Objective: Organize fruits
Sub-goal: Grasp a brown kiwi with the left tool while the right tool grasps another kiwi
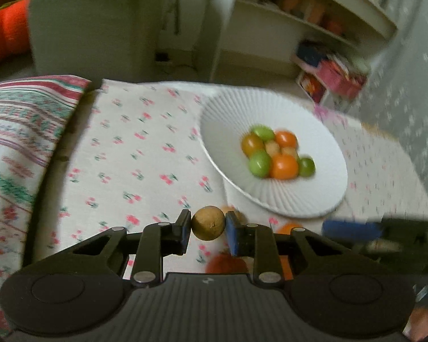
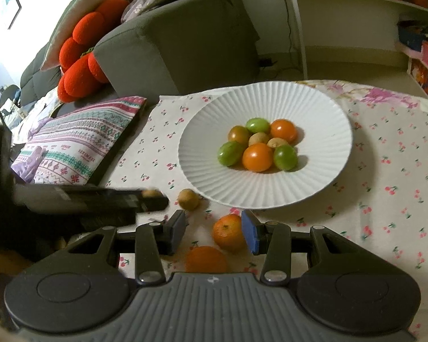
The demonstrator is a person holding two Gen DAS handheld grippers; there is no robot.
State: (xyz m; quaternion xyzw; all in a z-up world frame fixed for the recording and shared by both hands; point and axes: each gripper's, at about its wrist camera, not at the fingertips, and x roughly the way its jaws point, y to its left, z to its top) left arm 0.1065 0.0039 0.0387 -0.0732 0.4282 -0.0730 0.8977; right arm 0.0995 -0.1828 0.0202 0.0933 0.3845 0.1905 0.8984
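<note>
My left gripper (image 1: pixel 208 228) is shut on a small brown round fruit (image 1: pixel 208 223) and holds it above the cloth, near the front left of the white ribbed plate (image 1: pixel 228 119). The plate (image 2: pixel 322 171) holds several green, orange and tan fruits (image 2: pixel 256 145). My right gripper (image 2: pixel 214 228) is open, with a mandarin (image 2: pixel 228 232) between its fingers, nearer the right one. A second mandarin (image 2: pixel 205 259) lies closer to me. Another brown fruit (image 2: pixel 188 199) lies by the plate's rim. The left gripper shows blurred at the left of the right wrist view (image 2: pixel 145 199).
The table has a cherry-print cloth (image 2: pixel 385 185). A patterned cushion (image 2: pixel 80 142) lies at the left edge. A grey sofa (image 2: pixel 171 42) with a red flower cushion (image 2: pixel 82 54) stands behind. White shelves (image 2: pixel 356 8) stand at the back right.
</note>
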